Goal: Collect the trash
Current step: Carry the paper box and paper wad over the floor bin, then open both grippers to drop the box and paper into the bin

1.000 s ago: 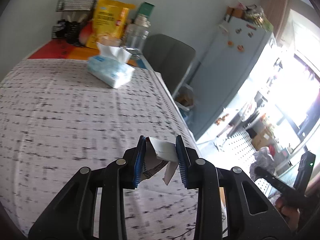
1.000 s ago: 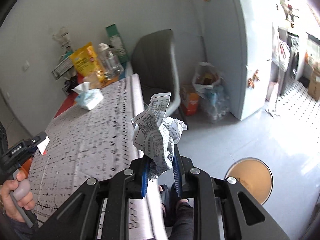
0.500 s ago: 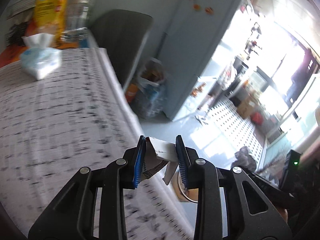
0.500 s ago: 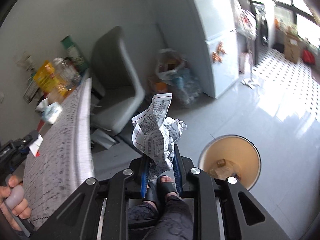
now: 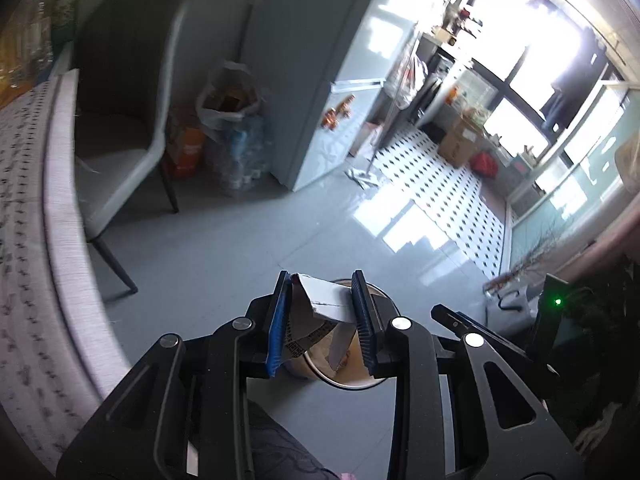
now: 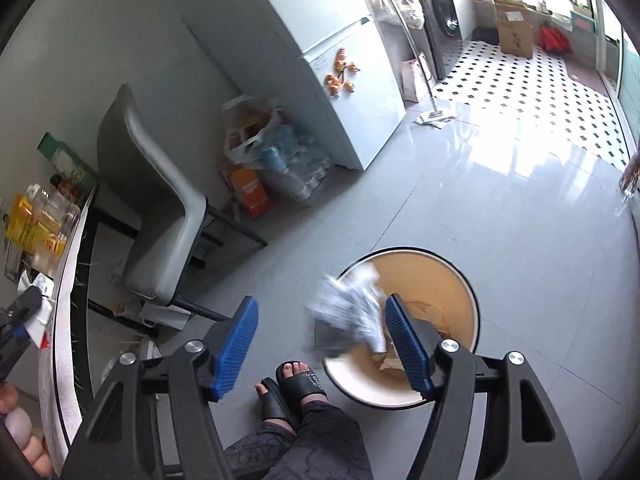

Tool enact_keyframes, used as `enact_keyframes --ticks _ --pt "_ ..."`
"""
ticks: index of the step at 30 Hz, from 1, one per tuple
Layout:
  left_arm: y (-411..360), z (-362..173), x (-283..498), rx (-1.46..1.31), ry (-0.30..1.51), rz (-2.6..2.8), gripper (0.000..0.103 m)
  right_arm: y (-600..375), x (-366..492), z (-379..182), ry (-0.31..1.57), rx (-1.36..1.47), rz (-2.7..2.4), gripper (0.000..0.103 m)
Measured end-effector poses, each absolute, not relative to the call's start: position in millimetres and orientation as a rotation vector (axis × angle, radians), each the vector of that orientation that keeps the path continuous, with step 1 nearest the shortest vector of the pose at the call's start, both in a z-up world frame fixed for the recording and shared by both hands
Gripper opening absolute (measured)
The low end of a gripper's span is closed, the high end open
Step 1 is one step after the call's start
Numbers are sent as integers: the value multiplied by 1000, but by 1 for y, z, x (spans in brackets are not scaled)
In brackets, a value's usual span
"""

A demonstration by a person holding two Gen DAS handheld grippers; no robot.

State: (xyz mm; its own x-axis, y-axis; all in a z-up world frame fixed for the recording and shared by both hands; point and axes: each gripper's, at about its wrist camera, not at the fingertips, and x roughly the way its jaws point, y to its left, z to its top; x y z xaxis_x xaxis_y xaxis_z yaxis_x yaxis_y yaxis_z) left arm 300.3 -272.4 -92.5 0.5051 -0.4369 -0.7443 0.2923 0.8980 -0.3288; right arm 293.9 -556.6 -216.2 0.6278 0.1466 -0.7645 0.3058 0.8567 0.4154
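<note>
My left gripper (image 5: 322,320) is shut on a folded white paper scrap (image 5: 326,300) and holds it above a round bin (image 5: 352,380) on the floor. My right gripper (image 6: 322,344) is open, its jaws wide apart. A crumpled printed paper (image 6: 350,310), blurred, is loose between the jaws above the round cream bin (image 6: 436,276). The bin holds some paper at its bottom. The left gripper also shows at the left edge of the right wrist view (image 6: 20,320), with its white scrap.
The table with its patterned cloth (image 5: 28,240) is on the left. A grey chair (image 6: 160,208) stands beside it. Bags and bottles (image 6: 272,164) lean against a white fridge (image 6: 340,60). The person's sandalled foot (image 6: 298,384) is next to the bin.
Both grippers swung away from the table toward the floor bin. My right gripper opened and let go of the crumpled paper, which is dropping. The left gripper keeps its scrap.
</note>
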Motion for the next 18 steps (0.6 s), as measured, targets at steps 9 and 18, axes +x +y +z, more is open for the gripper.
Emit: enact_keyframes --ticks 9,18 --pt "-355 -124 309 -116 1035 -565 31 -595 253 -222 875 592 -179 76" --pt "-417 -138 325 -164 1109 -710 75 -630 211 -207 801 626 -266 79"
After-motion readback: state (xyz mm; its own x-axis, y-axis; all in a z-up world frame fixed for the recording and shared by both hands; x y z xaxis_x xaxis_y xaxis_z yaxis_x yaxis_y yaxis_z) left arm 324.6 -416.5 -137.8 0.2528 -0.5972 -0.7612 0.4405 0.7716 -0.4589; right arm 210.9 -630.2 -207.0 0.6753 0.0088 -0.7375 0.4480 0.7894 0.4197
